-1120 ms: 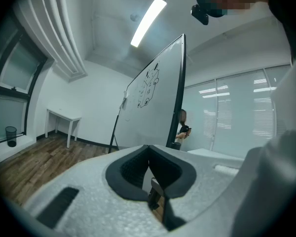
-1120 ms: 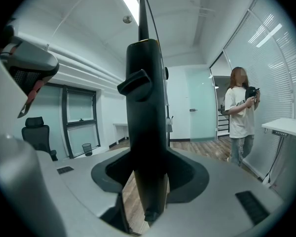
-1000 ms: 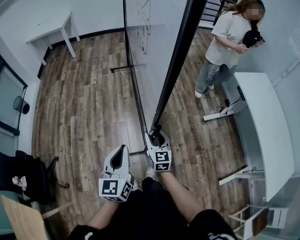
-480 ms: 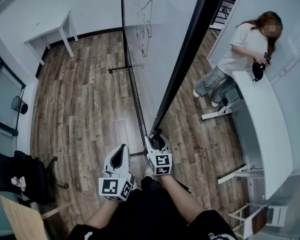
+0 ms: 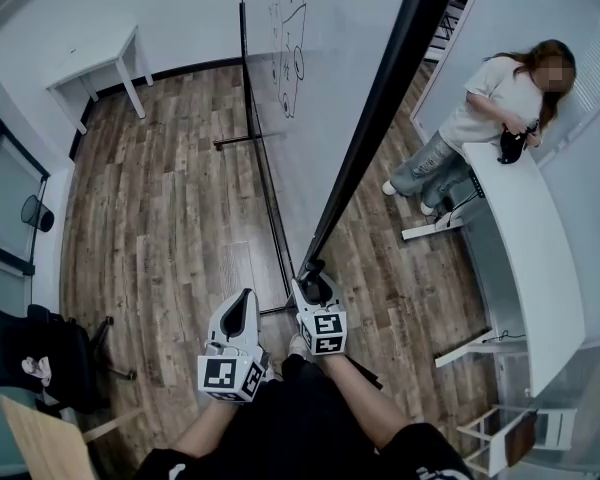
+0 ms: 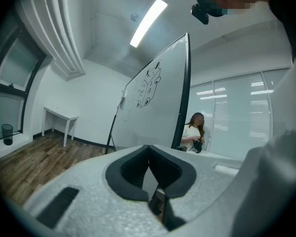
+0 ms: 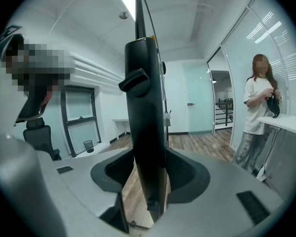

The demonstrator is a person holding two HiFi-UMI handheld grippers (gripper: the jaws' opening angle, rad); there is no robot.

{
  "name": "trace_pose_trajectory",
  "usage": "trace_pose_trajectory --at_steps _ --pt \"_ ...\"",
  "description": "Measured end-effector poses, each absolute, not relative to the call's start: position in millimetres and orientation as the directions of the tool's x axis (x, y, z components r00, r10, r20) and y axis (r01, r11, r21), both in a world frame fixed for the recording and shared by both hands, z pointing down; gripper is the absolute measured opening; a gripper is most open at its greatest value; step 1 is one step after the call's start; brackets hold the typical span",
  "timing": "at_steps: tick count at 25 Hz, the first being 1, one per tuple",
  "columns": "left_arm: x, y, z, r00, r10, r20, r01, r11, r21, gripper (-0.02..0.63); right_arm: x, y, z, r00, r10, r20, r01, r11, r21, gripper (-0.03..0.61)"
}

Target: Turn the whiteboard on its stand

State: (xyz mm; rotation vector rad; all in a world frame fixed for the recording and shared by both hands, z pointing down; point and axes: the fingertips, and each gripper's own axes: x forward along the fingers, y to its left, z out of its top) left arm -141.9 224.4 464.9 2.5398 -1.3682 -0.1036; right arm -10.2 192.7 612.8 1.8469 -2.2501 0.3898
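This is an office room. A whiteboard (image 5: 320, 88) with marker sketches stands on a wood-plank floor (image 5: 160, 198). On one side of the whiteboard, a long white counter (image 5: 525, 258) runs along a wall of slatted blinds (image 6: 237, 117). On its other side are a small white table (image 5: 90, 63) against the wall, a black swivel chair (image 5: 50, 348) and a waste bin (image 5: 35, 211) by tall dark-framed windows. A strip light (image 6: 148, 21) is set in the ceiling above the whiteboard, and a frosted glass door (image 7: 200, 110) stands beyond it.

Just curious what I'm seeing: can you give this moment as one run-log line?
right gripper: jaws shut on whiteboard frame edge | left gripper: jaws shut, empty | person at white desk
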Motion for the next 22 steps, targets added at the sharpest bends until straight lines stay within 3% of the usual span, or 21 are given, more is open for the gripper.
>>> trace_pose_trajectory --at_steps 10,18,22 --pt "-143 226 465 0.563 -0.825 0.055 -0.806 -0.532 0.260 0.016 -1 230 594 -0.215 -0.922 0.322 -0.966 0.154 -0.206 0.186" --pt "-141 227 464 0.569 -0.821 0.051 -0.799 -0.537 0.271 0.015 7 250 568 -0.239 -0.937 0.255 -0.854 0.077 -0.515 0.082" --pt "-142 228 461 0.570 -0.821 0.045 -0.798 -0.540 0.267 0.015 8 257 554 -0.239 -0.943 0.230 -0.840 0.083 -0.536 0.061"
